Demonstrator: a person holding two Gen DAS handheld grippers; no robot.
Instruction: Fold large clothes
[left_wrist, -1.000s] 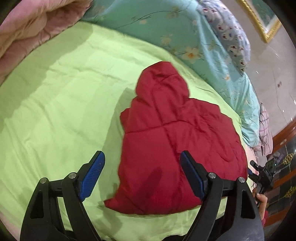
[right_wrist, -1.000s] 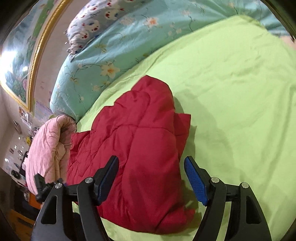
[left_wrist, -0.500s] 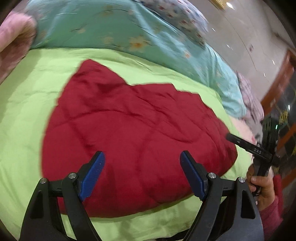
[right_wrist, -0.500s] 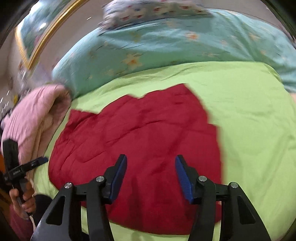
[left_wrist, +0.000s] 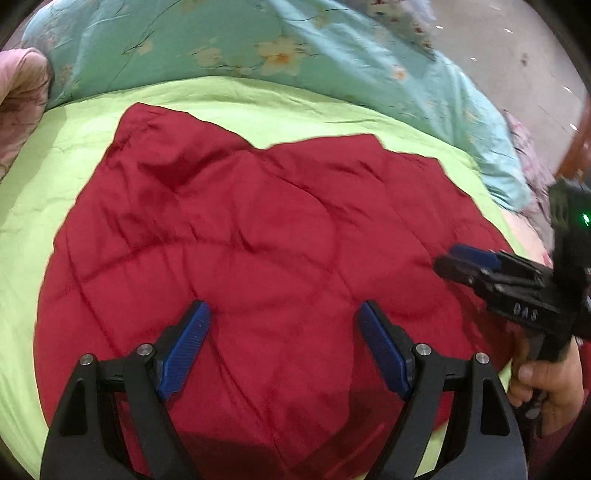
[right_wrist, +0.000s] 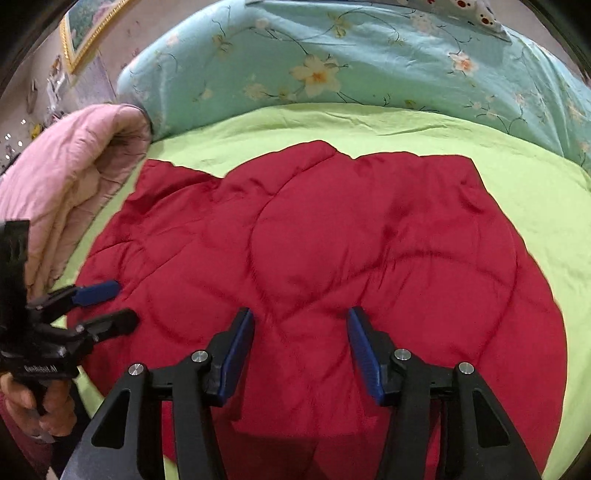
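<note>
The red jacket (right_wrist: 314, 258) covers the middle of the green bedsheet (right_wrist: 517, 184), lying flat and low. Bare sheet runs along its far edge and off to the right in the right wrist view. The rolled pink quilt (right_wrist: 66, 177) hems in the left side, touching the jacket's corner. The floral blue duvet (right_wrist: 332, 66) walls off the far side.

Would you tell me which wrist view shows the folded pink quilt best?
The right wrist view: the pink quilt shows its rolled end and layered folds beside the red jacket. The left wrist view catches only a cropped corner at its left edge.
</note>
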